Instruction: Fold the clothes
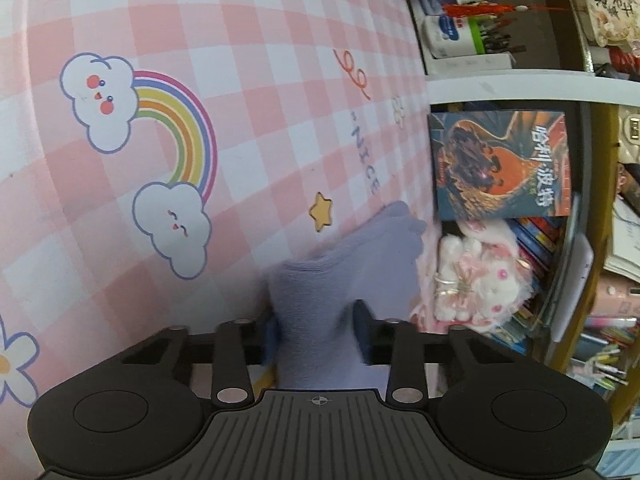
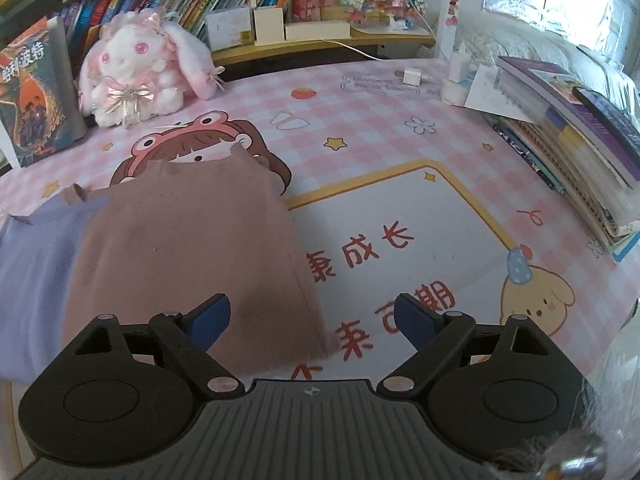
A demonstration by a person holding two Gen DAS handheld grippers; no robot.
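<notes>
Left gripper [image 1: 316, 336] pinches soft purple fuzzy cloth [image 1: 320, 280], lying on pink checked mat [image 1: 240, 80]. Right gripper [image 2: 312, 320] wide open, empty, over edge of brown fuzzy cloth [image 2: 180, 248]. Hold tight, lift slow, keep edges lined up.

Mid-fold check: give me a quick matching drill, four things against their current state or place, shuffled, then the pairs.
1. left gripper
2. right gripper
3. pink garment
4. plush rabbit

A. lying flat on the mat
B. shut on the lilac garment
C. sitting by the bookshelf
D. jaws wide, nothing held

Pairs: 1-B, 2-D, 3-A, 4-C
</notes>
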